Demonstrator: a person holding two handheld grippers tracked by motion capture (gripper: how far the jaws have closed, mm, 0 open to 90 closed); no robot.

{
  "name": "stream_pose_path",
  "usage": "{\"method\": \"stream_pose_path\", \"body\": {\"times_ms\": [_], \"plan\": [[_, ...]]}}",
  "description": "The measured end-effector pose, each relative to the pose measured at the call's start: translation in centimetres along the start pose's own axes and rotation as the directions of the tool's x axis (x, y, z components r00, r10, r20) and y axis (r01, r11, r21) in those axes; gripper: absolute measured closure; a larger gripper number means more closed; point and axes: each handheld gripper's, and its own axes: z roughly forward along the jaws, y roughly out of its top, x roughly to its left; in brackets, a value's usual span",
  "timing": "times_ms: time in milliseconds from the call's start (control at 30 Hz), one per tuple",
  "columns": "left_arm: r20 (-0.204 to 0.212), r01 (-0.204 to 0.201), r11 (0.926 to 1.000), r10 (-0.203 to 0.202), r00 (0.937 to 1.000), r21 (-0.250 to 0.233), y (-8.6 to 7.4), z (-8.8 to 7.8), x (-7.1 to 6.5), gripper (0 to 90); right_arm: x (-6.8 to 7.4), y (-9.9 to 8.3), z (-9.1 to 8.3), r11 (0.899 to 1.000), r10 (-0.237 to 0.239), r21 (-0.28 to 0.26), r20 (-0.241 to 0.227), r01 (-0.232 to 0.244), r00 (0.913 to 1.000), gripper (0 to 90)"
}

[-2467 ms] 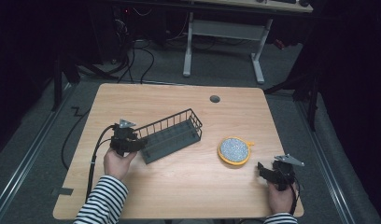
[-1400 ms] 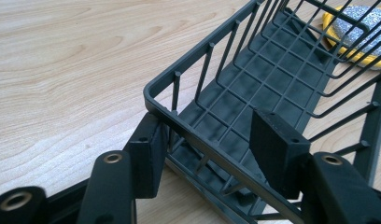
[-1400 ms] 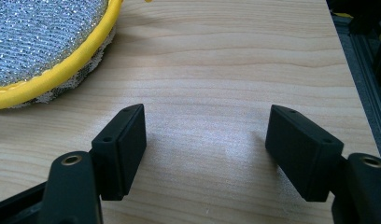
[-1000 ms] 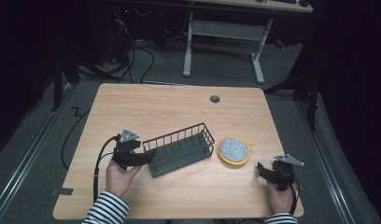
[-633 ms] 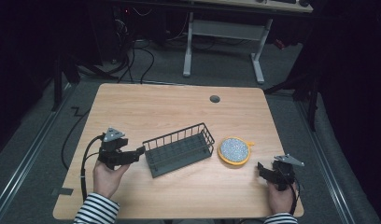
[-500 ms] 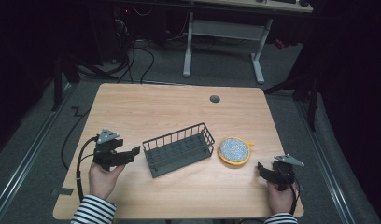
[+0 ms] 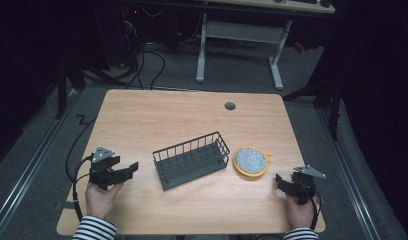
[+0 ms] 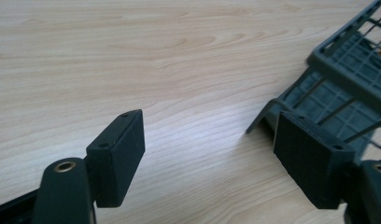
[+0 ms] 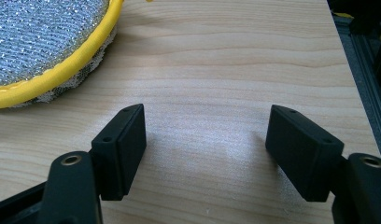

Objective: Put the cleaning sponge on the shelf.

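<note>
The wooden table (image 7: 157,115) carries a dark wire basket (image 7: 192,160) near its middle, with a round yellow-rimmed scouring pad (image 7: 251,161) just beside the basket's right end. The left gripper (image 7: 131,170) rests at the table's left, apart from the basket, its jaws spread with nothing between them; the right gripper (image 7: 280,181) sits near the right front corner, jaws likewise spread and empty. The basket is light and open-sided, so a risk is that a jaw pushed at its end wall instead of straddling the wire would slide it into the pad, or tip it. The pad lies flat and thin, so jaws coming in level could skid over its rim. The left gripper view shows the basket's corner (image 8: 328,60) lying off the line between the jaws, which the high view cannot settle; the right gripper view reveals the pad's glittering mesh (image 9: 44,32).
</note>
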Motion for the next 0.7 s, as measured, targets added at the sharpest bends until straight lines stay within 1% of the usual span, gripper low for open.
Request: {"method": "stream_pose_path", "body": {"times_ms": [100, 200, 233, 267, 300, 367, 400, 500, 533, 633, 700], "plan": [[-0.019, 0.019, 0.9998, -0.019, 0.9996, -0.003, -0.9, 0.2, 0.8, 25.5, 0.0, 0.0, 0.0, 1.000, 0.000, 0.000, 0.000, 0.000, 1.0000, 29.0], [-0.034, 0.033, 0.9994, -0.033, 0.9989, 0.005, -1.5, 0.6, 1.4, 25.5, 0.0, 0.0, 0.0, 1.000, 0.000, 0.000, 0.000, 0.000, 1.0000, 29.0], [-0.044, 0.036, 0.9993, -0.036, 0.9984, 0.009, -1.7, 0.7, 1.6, 25.6, 0.0, 0.0, 0.0, 1.000, 0.000, 0.000, 0.000, 0.000, 1.0000, 29.0], [-0.044, 0.036, 0.9993, -0.036, 0.9984, 0.009, -1.7, 0.7, 1.6, 25.6, 0.0, 0.0, 0.0, 1.000, 0.000, 0.000, 0.000, 0.000, 1.0000, 29.0], [-0.060, 0.048, 0.9987, -0.047, 0.9971, 0.016, -2.0, 0.9, 2.0, 25.6, 0.0, 0.0, 0.0, 1.000, 0.001, 0.000, 0.001, -0.001, 1.0000, 29.0], [-0.074, 0.062, 0.9980, -0.060, 0.9954, 0.015, -2.4, 1.2, 2.4, 25.7, 0.0, 0.0, 0.0, 1.000, 0.001, 0.000, 0.001, -0.001, 1.0000, 29.0], [-0.074, 0.062, 0.9980, -0.060, 0.9954, 0.015, -2.4, 1.2, 2.4, 25.7, 0.0, 0.0, 0.0, 1.000, 0.001, 0.000, 0.001, -0.001, 1.0000, 29.0], [-0.097, 0.069, 0.9974, -0.067, 0.9930, 0.020, -2.9, 1.6, 2.8, 26.0, 0.1, 0.0, 0.0, 1.000, 0.005, 0.001, 0.001, -0.005, 1.0000, 29.0], [-0.110, 0.075, 0.9968, -0.072, 0.9914, 0.026, -3.2, 1.9, 3.0, 26.1, 0.1, 0.0, 0.0, 1.000, 0.004, 0.001, 0.003, -0.004, 1.0000, 29.0], [-0.120, 0.080, 0.9962, -0.075, 0.9899, 0.035, -3.4, 2.2, 3.2, 26.1, 0.1, 0.0, 0.0, 1.000, 0.006, 0.001, 0.003, -0.006, 1.0000, 29.0], [-0.136, 0.081, 0.9958, -0.074, 0.9880, 0.043, -3.7, 2.7, 3.3, 26.1, 0.1, 0.0, 0.0, 1.000, 0.007, 0.001, 0.003, -0.007, 1.0000, 29.0]]}}
